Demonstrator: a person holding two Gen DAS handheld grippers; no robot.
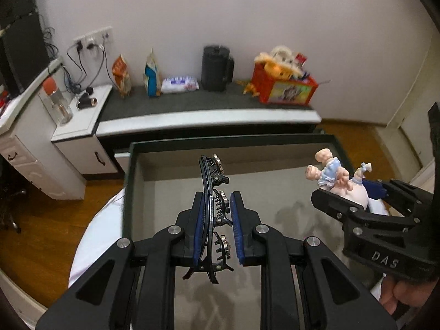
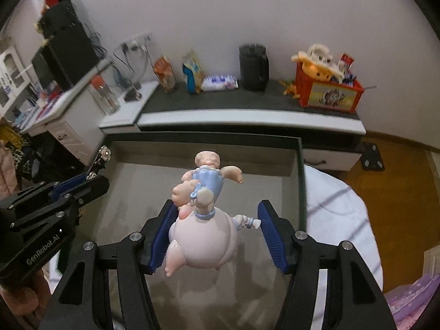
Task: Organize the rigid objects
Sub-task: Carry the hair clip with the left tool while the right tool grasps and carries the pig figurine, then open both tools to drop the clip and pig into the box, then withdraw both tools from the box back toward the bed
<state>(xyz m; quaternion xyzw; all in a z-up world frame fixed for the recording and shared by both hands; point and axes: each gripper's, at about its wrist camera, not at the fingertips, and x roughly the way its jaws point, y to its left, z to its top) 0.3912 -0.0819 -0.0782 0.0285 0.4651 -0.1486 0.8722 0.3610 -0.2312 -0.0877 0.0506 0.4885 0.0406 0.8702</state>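
Note:
My left gripper [image 1: 217, 228] is shut on a long black hair clip [image 1: 214, 209] with small flower studs, held above the grey floor of a dark-rimmed open box [image 1: 132, 181]. My right gripper [image 2: 217, 233] holds a pink pig figurine in a blue dress [image 2: 203, 220] over the same box [image 2: 301, 181]; its left pad touches the pig, and a gap shows between the pig's arm and the right pad. In the left wrist view the right gripper [image 1: 365, 200] and the figurine [image 1: 332, 176] are at the right. In the right wrist view the left gripper [image 2: 79, 184] is at the left.
The box stands on a white round table [image 2: 343, 220]. Behind it a low cabinet [image 1: 209, 115] carries snack bags, a black jug [image 1: 217, 68] and a red toy box [image 1: 286, 88]. White drawers [image 1: 77, 148] with a bottle stand at the left. Wooden floor lies around.

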